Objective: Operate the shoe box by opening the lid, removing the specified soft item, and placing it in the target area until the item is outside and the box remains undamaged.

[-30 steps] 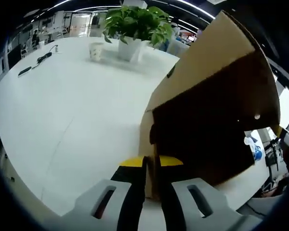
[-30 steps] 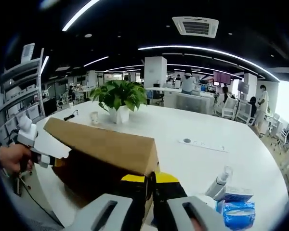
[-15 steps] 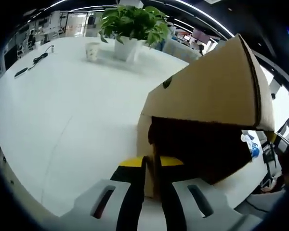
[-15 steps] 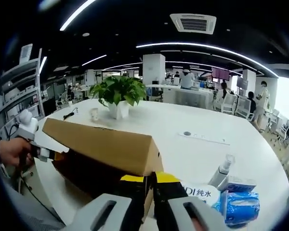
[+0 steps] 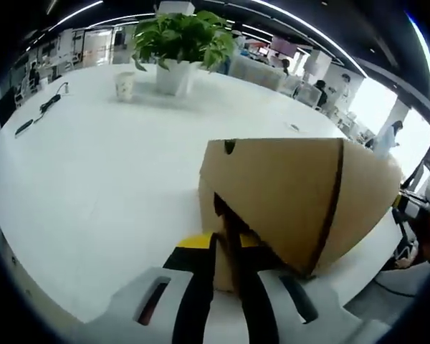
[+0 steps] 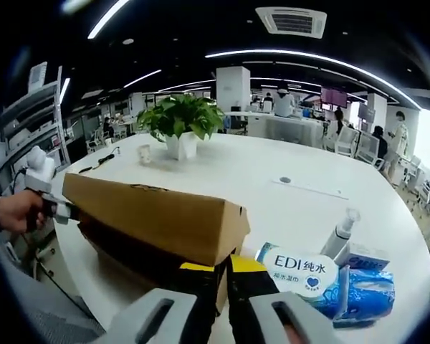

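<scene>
Two tongs [image 5: 226,251] [image 6: 224,276] pinch shoe box [image 6: 158,215] ends.

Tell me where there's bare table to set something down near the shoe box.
Bare tabletop runs from the shoe box toward the potted plant and paper cup. It is crowded beside the box where the wipes pack, blue packet and spray bottle sit.

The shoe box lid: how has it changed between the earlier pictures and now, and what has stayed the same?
The lid has swung down over the shoe box: a second ago it stood raised with the dark inside open; now only a narrow gap remains. The left gripper and right gripper stay shut on the box walls at opposite ends. The potted plant, paper cup and wipes pack lie on the table as before.
</scene>
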### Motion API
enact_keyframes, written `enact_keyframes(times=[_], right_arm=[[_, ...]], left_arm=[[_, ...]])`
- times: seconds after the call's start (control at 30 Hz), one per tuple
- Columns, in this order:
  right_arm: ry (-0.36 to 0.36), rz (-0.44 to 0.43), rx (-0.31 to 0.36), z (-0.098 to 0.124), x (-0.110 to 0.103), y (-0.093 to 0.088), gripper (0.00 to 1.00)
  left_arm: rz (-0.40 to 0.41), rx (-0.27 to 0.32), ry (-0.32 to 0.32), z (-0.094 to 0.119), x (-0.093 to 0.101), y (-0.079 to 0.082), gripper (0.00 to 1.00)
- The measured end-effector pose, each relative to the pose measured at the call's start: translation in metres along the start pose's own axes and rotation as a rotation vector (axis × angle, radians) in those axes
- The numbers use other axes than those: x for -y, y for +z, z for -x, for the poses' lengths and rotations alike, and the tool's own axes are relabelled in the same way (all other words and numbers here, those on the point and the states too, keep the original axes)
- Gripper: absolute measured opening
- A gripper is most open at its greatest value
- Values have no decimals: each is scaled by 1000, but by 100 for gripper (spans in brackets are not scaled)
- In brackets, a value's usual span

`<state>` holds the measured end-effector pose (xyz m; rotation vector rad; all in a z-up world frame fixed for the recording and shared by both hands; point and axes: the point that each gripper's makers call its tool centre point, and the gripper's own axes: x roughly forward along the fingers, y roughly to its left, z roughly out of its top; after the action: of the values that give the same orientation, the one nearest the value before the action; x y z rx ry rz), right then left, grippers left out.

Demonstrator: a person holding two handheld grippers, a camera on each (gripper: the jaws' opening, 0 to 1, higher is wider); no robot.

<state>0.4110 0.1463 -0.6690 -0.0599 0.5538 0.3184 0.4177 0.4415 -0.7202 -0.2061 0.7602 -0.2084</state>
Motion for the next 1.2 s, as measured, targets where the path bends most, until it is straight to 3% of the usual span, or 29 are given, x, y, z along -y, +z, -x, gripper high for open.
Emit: enact_keyframes(times=[0.2,0.43,0.83,1.2], right_arm=[[7,-5,-12,1,-2,-4,0],[6,-5,-18,1,1,-8,0],[22,15,-66,6,6,-26,0],[37,16,-104,6,6,-41,0]], left_arm=[[-45,59,-10,7,-3,7,8],[-81,80,-15,21,-7,10,9],[-81,130,-7,44,-14,13,8],[-95,132,-10,52,-8,14,8]])
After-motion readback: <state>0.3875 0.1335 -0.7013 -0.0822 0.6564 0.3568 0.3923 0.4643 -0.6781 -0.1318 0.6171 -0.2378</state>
